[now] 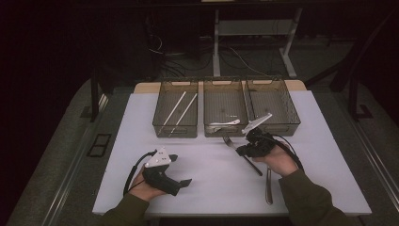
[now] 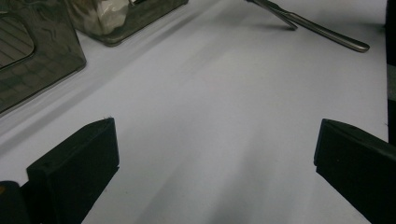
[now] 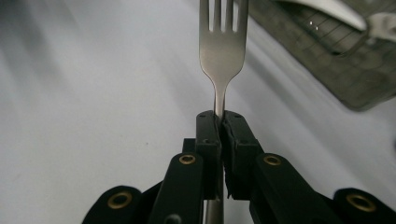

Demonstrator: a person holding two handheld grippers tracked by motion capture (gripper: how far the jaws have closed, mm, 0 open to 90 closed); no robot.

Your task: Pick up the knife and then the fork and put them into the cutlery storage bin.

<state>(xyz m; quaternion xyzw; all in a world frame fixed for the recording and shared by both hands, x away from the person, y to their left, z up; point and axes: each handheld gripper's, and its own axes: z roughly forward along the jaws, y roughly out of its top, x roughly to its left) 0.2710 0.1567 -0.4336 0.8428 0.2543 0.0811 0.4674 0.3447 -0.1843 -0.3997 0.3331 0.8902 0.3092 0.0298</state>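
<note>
Item: fork, plain polished metal, four tines, narrow neck, no stamp or marking legible. Location: pinched at the neck by the right gripper, jaws pressed together on it, tines pointing ahead toward a tray; in the high view the fork sits just in front of the middle tray, its handle running back under the right gripper and out toward the person. The right gripper view alone gives the tine count and the pinch on the neck; the high view alone gives the full layout: three smoke-tinted trays side by side at the far edge of the white-covered bench, the left tray holding two pale chopsticks, the middle tray holding a white spoon-like utensil, and the right tray. A second metal utensil lies on the bench beside the right forearm; its type cannot be told. Left gripper: held low over the bench at the near left, jaws spread, nothing between them; the left gripper view shows bare white bench between the jaws, tray corners, and the metal utensil farther off. No brand, label or writing is readable anywhere.
</note>
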